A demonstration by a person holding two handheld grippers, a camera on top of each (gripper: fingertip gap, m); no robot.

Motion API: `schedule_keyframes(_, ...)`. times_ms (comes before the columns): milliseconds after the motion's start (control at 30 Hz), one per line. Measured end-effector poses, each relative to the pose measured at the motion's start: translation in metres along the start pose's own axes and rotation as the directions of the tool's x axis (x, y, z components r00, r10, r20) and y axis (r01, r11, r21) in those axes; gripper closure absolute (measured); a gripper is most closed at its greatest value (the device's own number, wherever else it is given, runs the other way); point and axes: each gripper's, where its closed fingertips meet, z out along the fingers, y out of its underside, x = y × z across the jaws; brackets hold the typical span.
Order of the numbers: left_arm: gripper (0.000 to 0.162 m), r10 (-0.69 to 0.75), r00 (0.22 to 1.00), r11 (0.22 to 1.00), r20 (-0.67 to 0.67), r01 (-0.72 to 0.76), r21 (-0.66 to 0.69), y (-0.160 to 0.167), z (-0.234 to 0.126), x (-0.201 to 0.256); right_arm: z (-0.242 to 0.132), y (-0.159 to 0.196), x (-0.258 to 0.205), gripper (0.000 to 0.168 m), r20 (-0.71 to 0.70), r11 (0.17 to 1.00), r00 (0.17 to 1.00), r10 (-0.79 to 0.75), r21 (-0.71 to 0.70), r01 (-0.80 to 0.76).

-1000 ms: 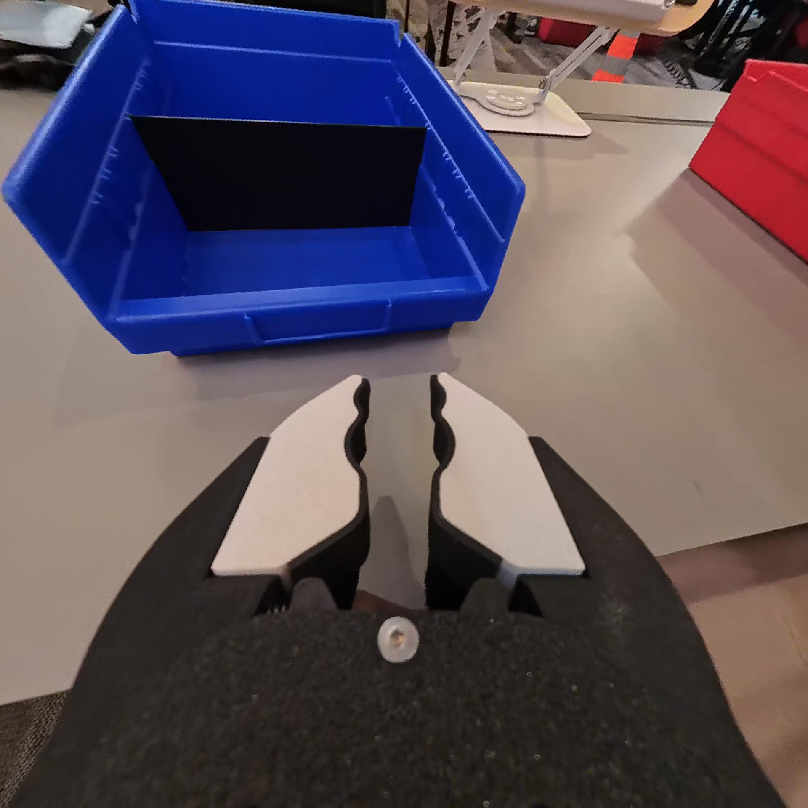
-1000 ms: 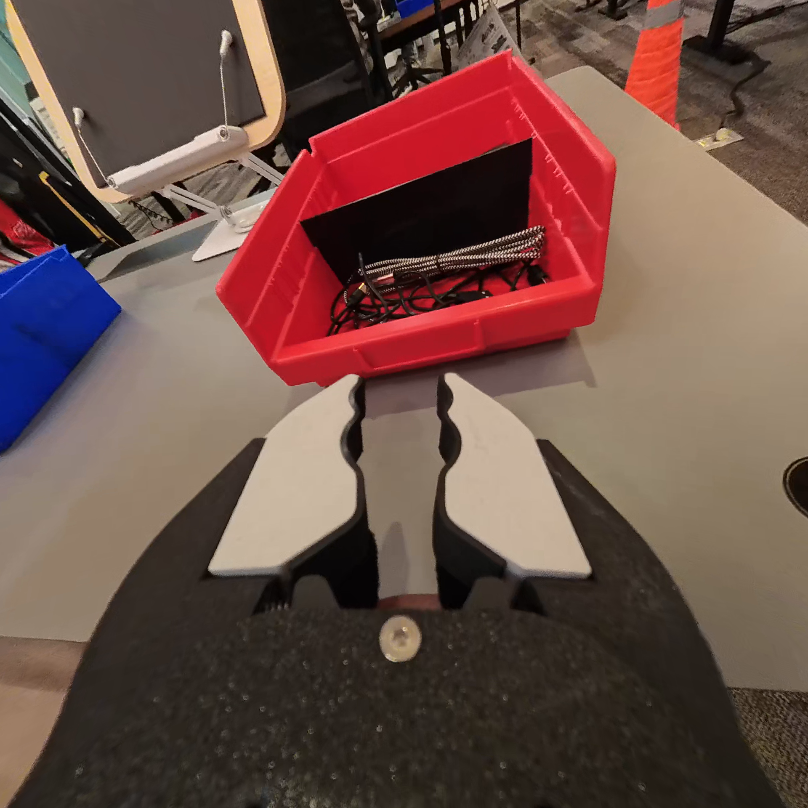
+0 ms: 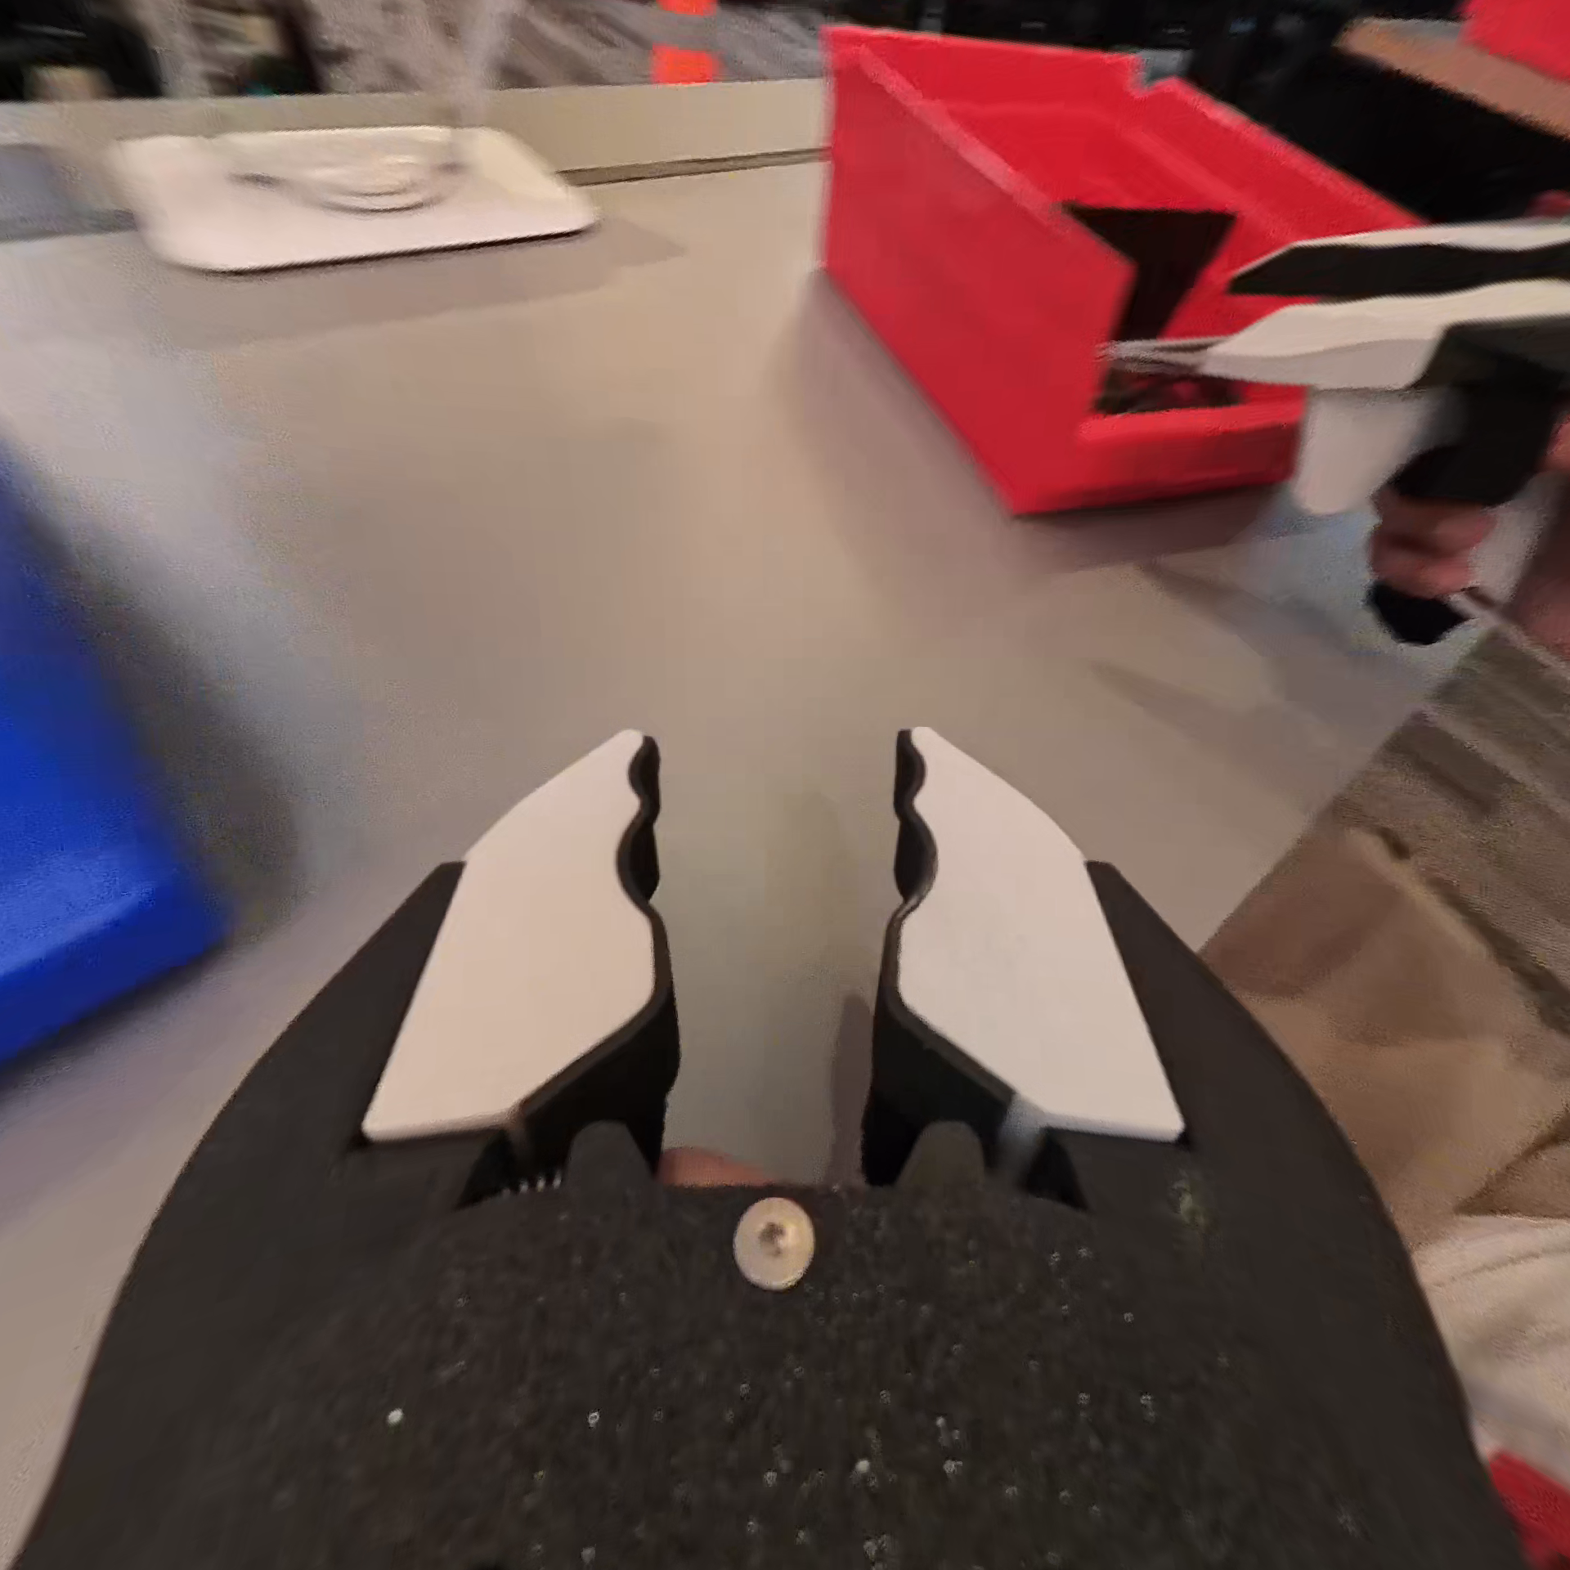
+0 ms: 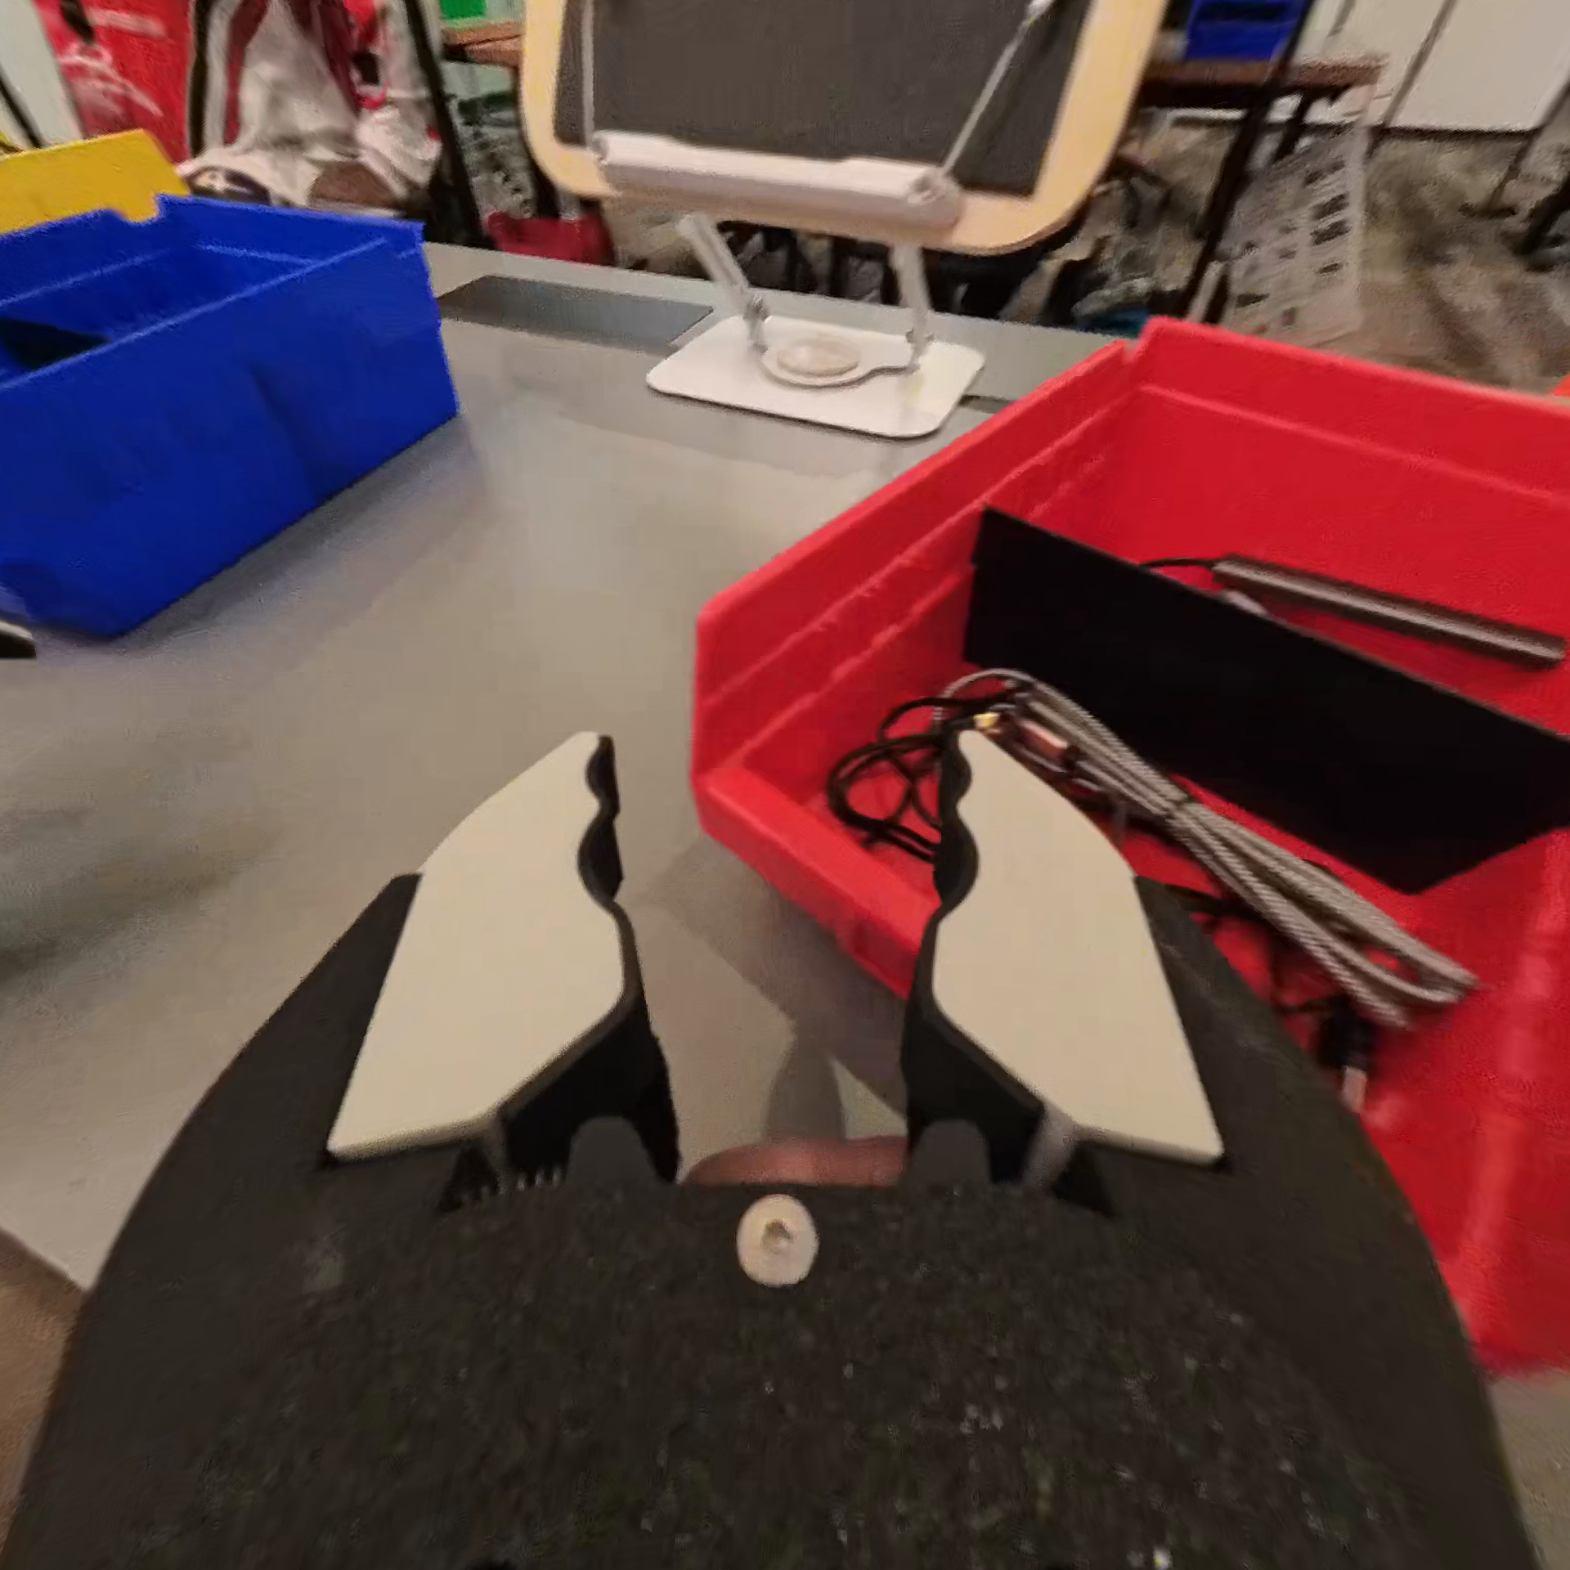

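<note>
1. Left hand-held gripper (image 3: 777, 765) is spread and empty, hovering over bare grey surface (image 3: 595, 527); nothing between the fingers
2. Right hand-held gripper (image 4: 780, 769) is spread wider, also empty; its right fingertip sits over the near corner of the red bin (image 4: 849, 646), the left one over the surface outside it
3. Cables (image 4: 1232, 858) lie in the red bin's front compartment, a braided grey bundle on top of thin black wire, in front of the black divider (image 4: 1274, 705)
4. A dark rod-like item (image 4: 1385, 612) lies behind the divider
5. Risk: straddling the bin wall, a lowered or closing gripper would likely hit or clamp the rim and shove the bin
6. Risk: the wires look tangled, so a pinch on one may drag the rest
7. Risk: both views are motion-blurred, so positions are soft
8. Only the right view shows the bin contents and the blue bin (image 4: 212, 408) interior, partly; no items visible in it
9. Only the left view shows the right gripper from the side, at the red bin's front opening
10. Far: white stand base (image 4: 816, 374) holding a framed panel (image 4: 833, 102); the left view catches the base only
</note>
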Motion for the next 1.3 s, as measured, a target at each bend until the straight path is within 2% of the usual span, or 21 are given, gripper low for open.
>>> schedule_keyframes(100, 0.106, 0.072, 0.992, 0.997, -0.1, -0.074, -0.008, -0.036, 0.065, 0.053, -0.037, -0.006, 0.063, 0.098, -0.246, 0.997, 0.969, 0.026, 0.074, -0.008)
schedule_keyframes(200, 0.106, 0.122, 0.989, 0.992, -0.077, -0.123, -0.006, -0.07, 0.132, 0.077, -0.072, 0.003, 0.118, 0.103, -0.444, 0.992, 0.892, 0.086, 0.119, -0.037)
schedule_keyframes(300, 0.106, 0.092, 0.993, 0.992, -0.071, -0.097, -0.074, -0.082, 0.191, 0.087, -0.06, 0.026, 0.129, 0.104, -0.42, 0.979, 0.884, 0.203, 0.075, -0.189)
schedule_keyframes(367, 0.128, 0.064, 0.998, 0.985, -0.025, -0.067, -0.158, -0.071, 0.214, 0.083, -0.046, 0.045, 0.127, 0.121, -0.426, 0.96, 0.865, 0.265, 0.031, -0.279)
schedule_keyframes(400, 0.129, 0.022, 1.0, 0.983, -0.021, -0.025, -0.181, -0.066, 0.217, 0.082, -0.041, 0.055, 0.128, 0.132, -0.456, 0.952, 0.847, 0.274, 0.004, -0.306)
schedule_keyframes(467, 0.152, -0.025, 0.999, 0.985, 0.024, 0.029, -0.169, -0.066, 0.213, 0.073, -0.041, 0.059, 0.131, 0.137, -0.503, 0.958, 0.831, 0.238, -0.021, -0.287)
schedule_keyframes(533, 0.154, 0.044, 0.997, 0.986, 0.057, -0.034, -0.163, -0.066, 0.205, 0.069, -0.046, 0.059, 0.132, 0.161, -0.528, 0.941, 0.806, 0.268, -0.037, -0.337)
schedule_keyframes(633, 0.153, 0.144, 0.986, 0.983, 0.087, -0.132, -0.127, -0.065, 0.18, 0.066, -0.046, 0.059, 0.121, 0.165, -0.541, 0.948, 0.813, 0.218, -0.08, -0.307)
schedule_keyframes(700, 0.154, 0.177, 0.975, 0.981, 0.135, -0.164, -0.099, -0.066, 0.157, 0.055, -0.043, 0.049, 0.103, 0.166, -0.529, 0.961, 0.825, 0.197, -0.062, -0.269)
schedule_keyframes(800, 0.156, 0.146, 0.966, 0.989, 0.214, -0.137, -0.057, -0.067, 0.118, 0.024, -0.031, 0.024, 0.063, 0.165, -0.486, 0.981, 0.86, 0.154, -0.029, -0.192)
schedule_keyframes(967, 0.156, 0.079, 0.933, 0.997, 0.351, -0.069, -0.039, -0.05, 0.061, -0.037, 0.016, 0.007, -0.002, 0.165, -0.373, 0.993, 0.925, 0.073, -0.06, -0.103)
schedule_keyframes(1133, 0.156, 0.005, 0.905, 0.999, 0.425, 0.015, -0.044, -0.03, 0.043, -0.079, 0.061, 0.005, -0.034, 0.166, -0.305, 0.988, 0.951, 0.053, -0.119, -0.094)
schedule_keyframes(1233, 0.154, -0.027, 0.908, 0.997, 0.419, 0.055, -0.054, -0.018, 0.042, -0.086, 0.073, 0.015, -0.041, 0.166, -0.276, 0.983, 0.96, 0.052, -0.157, -0.099)
schedule_keyframes(1300, 0.151, -0.031, 0.915, 0.998, 0.402, 0.051, -0.039, -0.019, 0.041, -0.085, 0.076, 0.017, -0.041, 0.164, -0.227, 0.979, 0.967, 0.117, -0.138, -0.151)
